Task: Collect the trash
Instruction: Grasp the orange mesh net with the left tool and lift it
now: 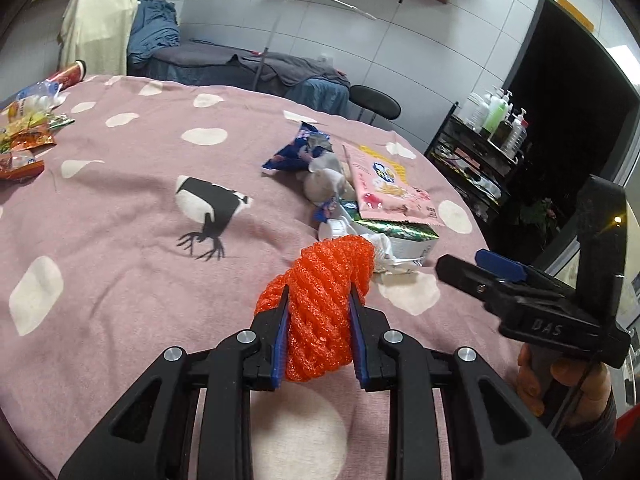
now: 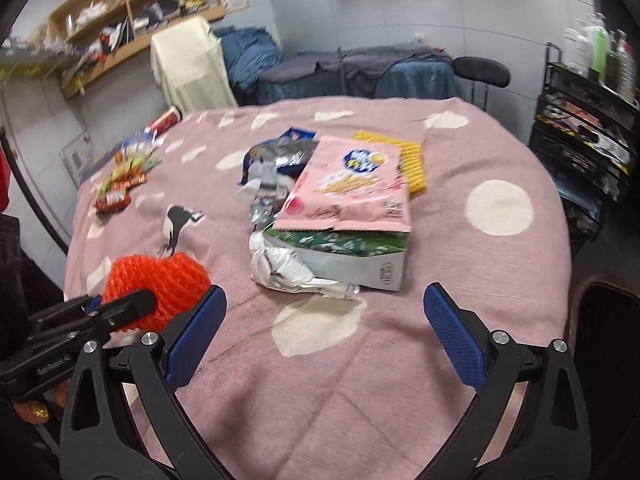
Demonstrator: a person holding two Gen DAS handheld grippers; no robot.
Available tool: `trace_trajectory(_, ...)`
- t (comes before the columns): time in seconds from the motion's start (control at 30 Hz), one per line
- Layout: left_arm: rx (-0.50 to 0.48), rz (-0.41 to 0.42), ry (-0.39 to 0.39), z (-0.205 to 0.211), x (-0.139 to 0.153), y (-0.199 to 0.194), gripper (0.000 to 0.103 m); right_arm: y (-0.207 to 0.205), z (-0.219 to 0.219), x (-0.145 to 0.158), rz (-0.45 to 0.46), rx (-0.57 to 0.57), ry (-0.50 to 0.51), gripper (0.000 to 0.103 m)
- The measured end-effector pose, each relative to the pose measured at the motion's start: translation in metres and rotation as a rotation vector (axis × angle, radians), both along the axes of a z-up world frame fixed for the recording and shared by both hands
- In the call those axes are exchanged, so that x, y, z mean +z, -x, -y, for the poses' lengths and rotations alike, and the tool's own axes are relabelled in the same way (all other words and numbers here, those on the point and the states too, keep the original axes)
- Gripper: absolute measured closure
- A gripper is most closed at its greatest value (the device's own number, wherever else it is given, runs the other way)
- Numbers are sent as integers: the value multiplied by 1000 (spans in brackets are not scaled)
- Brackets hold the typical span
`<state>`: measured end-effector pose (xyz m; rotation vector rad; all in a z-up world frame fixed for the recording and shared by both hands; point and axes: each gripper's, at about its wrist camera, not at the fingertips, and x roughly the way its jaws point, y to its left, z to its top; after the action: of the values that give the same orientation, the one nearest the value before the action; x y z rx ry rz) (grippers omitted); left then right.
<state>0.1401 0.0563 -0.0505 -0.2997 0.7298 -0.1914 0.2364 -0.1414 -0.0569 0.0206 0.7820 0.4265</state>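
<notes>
My left gripper (image 1: 319,300) is shut on an orange foam net (image 1: 324,304), held just above the pink spotted tablecloth (image 1: 132,208). The net also shows at the lower left of the right wrist view (image 2: 160,284), with the left gripper (image 2: 120,306) beside it. My right gripper (image 2: 324,300) is wide open and empty, low over the cloth, facing a trash pile: a pink snack bag (image 2: 352,188) on a green and white carton (image 2: 352,256), crumpled paper (image 2: 280,268), a blue wrapper (image 2: 280,152) and a yellow foam net (image 2: 412,160). The right gripper also shows in the left wrist view (image 1: 472,268).
Several snack wrappers (image 2: 120,184) and a red can (image 2: 166,120) lie at the far left of the table. Behind stand a covered couch (image 2: 360,68), a black stool (image 2: 480,70), a cream-draped chair (image 2: 188,64), wooden shelves (image 2: 132,12) and a black rack with bottles (image 2: 592,120).
</notes>
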Motion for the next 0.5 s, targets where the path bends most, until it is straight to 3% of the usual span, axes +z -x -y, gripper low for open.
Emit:
trace_trajectory(0.13, 13, 11, 6, -6, 1, 3, 78, -17, -23, -7, -50, 62, 53, 10)
trace_trajectory(0.33, 25, 13, 16, -13, 1, 7, 78, -38, -53, -19, -121, 141, 130, 34)
trace_trajectory(0.5, 25, 8, 19, -13, -1, 9, 78, -47, -71, -29, -166, 181, 176, 63)
